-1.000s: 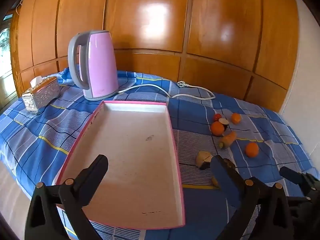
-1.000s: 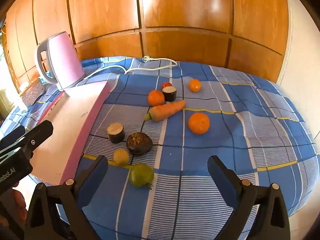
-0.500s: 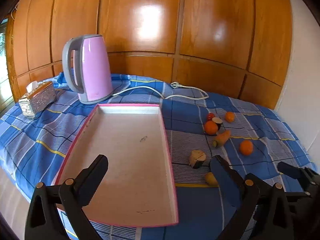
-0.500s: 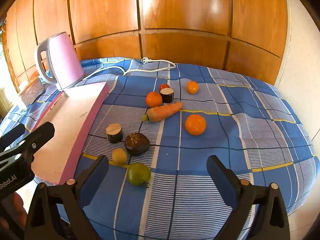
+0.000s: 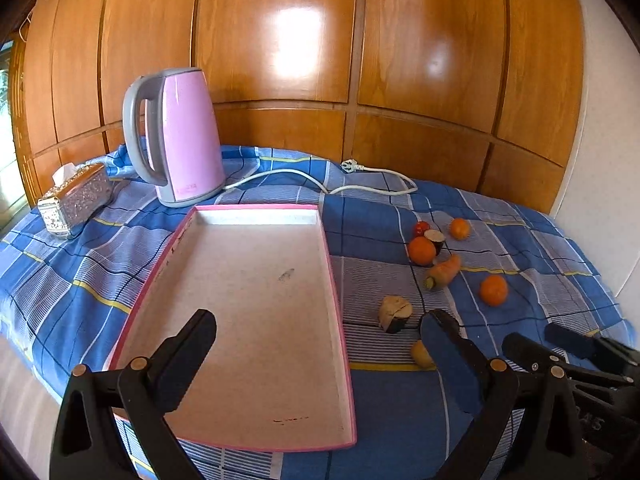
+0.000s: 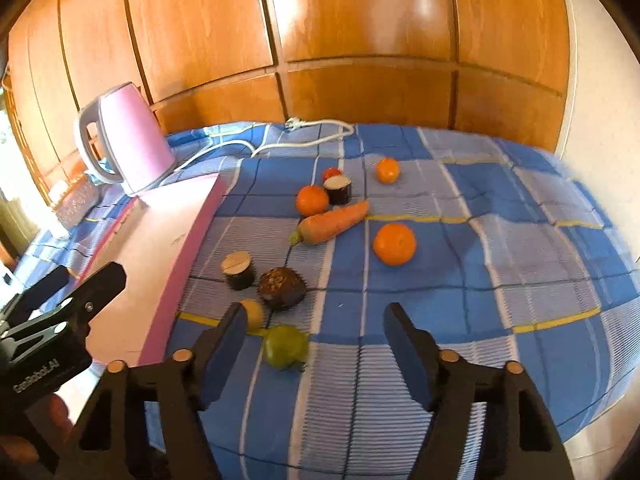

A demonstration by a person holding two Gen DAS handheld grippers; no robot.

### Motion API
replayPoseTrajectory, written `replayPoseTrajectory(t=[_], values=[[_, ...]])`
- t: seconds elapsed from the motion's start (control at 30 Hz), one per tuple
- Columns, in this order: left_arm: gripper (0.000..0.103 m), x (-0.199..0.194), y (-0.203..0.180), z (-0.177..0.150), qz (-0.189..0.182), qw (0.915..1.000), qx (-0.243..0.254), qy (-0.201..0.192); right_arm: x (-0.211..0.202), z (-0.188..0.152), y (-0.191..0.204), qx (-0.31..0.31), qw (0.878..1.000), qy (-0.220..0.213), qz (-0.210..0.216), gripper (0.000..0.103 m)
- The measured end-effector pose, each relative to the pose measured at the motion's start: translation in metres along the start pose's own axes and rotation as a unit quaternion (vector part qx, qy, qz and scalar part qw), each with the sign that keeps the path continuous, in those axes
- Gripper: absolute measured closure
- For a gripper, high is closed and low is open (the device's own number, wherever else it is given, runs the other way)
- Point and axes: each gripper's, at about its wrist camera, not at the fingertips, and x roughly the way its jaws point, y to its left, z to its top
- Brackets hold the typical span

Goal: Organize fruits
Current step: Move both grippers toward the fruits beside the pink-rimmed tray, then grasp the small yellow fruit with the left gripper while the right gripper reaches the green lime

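- Cloth [image 6: 460, 240]: blue and pale striped checks, thin yellow and dark lines.
- Tray [image 5: 340, 320]: pink rim, whitish inside with small dark marks.
- Kettle [image 5: 184, 136]: lilac-pink body, grey handle and lid.
- Cord [image 5: 360, 184]: white.
- Tissue box [image 5: 76, 200]: silver, embossed pattern.
- Wall panels [image 5: 280, 40]: glossy orange-brown wood.
- Oranges [image 6: 394, 243]: bright orange.
- Carrot [image 6: 332, 222]: orange, greenish stub.
- Green fruit [image 6: 285, 347]: yellow-green.
- Round dark fruit [image 6: 281, 288]: dark brown.
- Left tongs [image 5: 316, 336] and right tongs [image 6: 314, 336]: black, with dark blue pads.
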Motion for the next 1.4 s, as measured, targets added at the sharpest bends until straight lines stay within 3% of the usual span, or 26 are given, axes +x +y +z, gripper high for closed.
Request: replayPoseTrajectory(t=[0.13, 0.3, 0.43, 0.57, 0.73, 0.97, 1.03, 1.13, 1.2, 1.3, 1.4], values=[[0.000, -0.002, -0.002, 0.001, -0.003, 1.0000, 0.007, -0.005, 0.002, -0.003, -0.003, 0.016, 1.000, 0.016, 0.021, 0.052], [0.000, -0.004, -0.006, 0.001, -0.017, 0.9998, 0.013, -0.007, 0.002, -0.006, -0.001, 0.017, 0.999, 0.027, 0.042, 0.054], [0.000, -0.003, -0.007, 0.001, -0.017, 0.9998, 0.012, -0.004, 0.008, -0.014, -0.002, 0.027, 0.995, 0.063, 0.072, 0.068], [0.000, -0.004, -0.010, 0.000, -0.020, 0.9997, 0.015, -0.005, 0.007, -0.022, -0.001, 0.030, 0.993, 0.074, 0.081, 0.069], [0.000, -0.006, -0.012, -0.001, -0.022, 0.9996, 0.018, -0.007, 0.001, -0.037, -0.004, 0.053, 0.987, 0.086, 0.127, 0.069], [0.001, -0.006, -0.020, -0.001, -0.026, 0.9992, 0.029, -0.006, -0.004, -0.031, -0.016, 0.062, 0.992, 0.071, 0.086, 0.069], [0.006, -0.005, -0.023, -0.001, -0.030, 0.9989, 0.034, -0.004, -0.003, -0.029, -0.025, 0.070, 0.993, 0.070, 0.072, 0.069], [0.025, 0.000, -0.029, 0.000, -0.048, 0.9976, 0.050, 0.007, 0.000, -0.025, -0.036, 0.079, 0.993, 0.071, 0.045, 0.069], [0.052, 0.007, -0.035, 0.000, -0.076, 0.9948, 0.064, 0.025, 0.000, -0.021, -0.045, 0.087, 0.993, 0.069, 0.031, 0.069], [0.073, 0.017, -0.039, -0.003, -0.108, 0.9898, 0.074, 0.055, 0.000, -0.017, -0.057, 0.102, 0.992, 0.066, 0.021, 0.069], [0.083, 0.022, -0.045, -0.006, -0.142, 0.9843, 0.078, 0.071, 0.001, -0.017, -0.062, 0.103, 0.992, 0.068, 0.021, 0.069]])
